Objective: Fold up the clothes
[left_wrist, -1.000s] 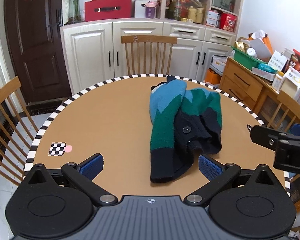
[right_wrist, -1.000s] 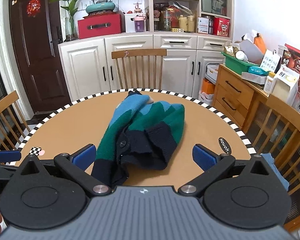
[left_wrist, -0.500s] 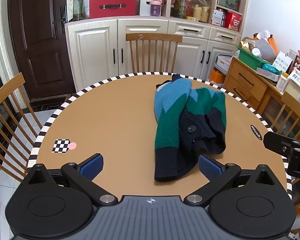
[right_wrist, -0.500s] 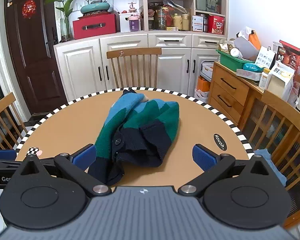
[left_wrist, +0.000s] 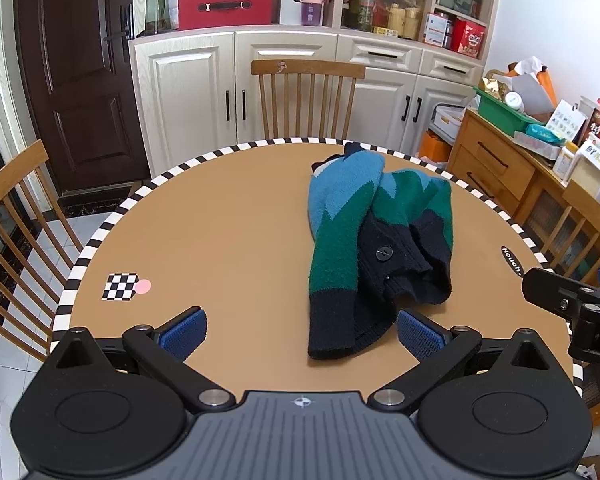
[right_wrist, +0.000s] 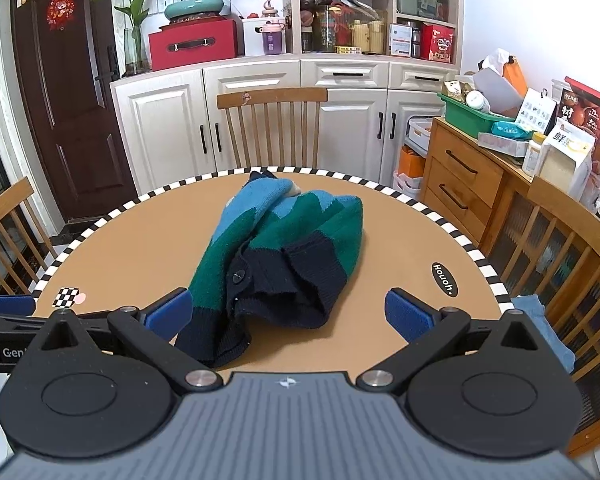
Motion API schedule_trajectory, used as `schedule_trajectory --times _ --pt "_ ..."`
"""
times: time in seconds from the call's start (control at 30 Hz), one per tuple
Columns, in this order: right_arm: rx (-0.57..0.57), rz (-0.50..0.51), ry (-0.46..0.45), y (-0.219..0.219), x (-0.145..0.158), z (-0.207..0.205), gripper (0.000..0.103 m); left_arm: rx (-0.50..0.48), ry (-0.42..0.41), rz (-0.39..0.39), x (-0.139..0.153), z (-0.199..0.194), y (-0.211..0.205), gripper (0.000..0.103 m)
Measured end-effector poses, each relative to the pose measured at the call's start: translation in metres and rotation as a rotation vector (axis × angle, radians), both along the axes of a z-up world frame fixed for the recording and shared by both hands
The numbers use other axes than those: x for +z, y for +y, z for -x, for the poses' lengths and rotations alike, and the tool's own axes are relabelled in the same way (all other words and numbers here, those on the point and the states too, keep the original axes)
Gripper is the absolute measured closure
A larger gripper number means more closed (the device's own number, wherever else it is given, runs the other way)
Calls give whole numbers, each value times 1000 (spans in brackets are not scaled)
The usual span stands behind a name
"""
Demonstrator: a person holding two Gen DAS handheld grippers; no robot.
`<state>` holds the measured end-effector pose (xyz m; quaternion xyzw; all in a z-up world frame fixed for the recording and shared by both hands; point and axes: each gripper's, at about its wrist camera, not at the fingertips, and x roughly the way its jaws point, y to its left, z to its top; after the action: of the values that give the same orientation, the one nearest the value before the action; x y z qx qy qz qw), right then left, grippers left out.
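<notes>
A knitted cardigan (left_wrist: 363, 232) in light blue, green and navy lies bunched on the round brown table (left_wrist: 228, 216), right of the middle. It also shows in the right wrist view (right_wrist: 284, 248). My left gripper (left_wrist: 300, 332) is open and empty above the near table edge, just short of the cardigan's navy hem. My right gripper (right_wrist: 288, 312) is open and empty, its left pad in front of the hem. The right gripper also shows at the right edge of the left wrist view (left_wrist: 571, 300).
A checkered marker with a pink dot (left_wrist: 122, 286) lies near the table's left edge. Wooden chairs stand at the far side (left_wrist: 307, 100), the left (left_wrist: 12, 216) and the right (right_wrist: 559, 240). White cabinets (left_wrist: 236, 88) and a cluttered wooden sideboard (right_wrist: 471, 176) lie behind.
Both grippers have drawn back and risen a little from the cardigan, so more of the table shows. The cardigan has not moved. Both stay open.
</notes>
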<state>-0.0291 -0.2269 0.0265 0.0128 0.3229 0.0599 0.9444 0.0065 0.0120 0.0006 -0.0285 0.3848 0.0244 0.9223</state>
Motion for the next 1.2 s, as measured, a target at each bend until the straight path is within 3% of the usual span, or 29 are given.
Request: schedule_trajectory --times 0.8,1.03,1.2 --pt "21 -12 17 -1 -6 -3 0 -5 31 -9 -5 -8 -4 0" --pt "22 -21 -45 -6 -4 1 0 -13 41 -8 -6 -9 -4 0" --pt "-10 -41 -56 -27 -13 -23 0 -10 69 -46 -9 -13 -8 0"
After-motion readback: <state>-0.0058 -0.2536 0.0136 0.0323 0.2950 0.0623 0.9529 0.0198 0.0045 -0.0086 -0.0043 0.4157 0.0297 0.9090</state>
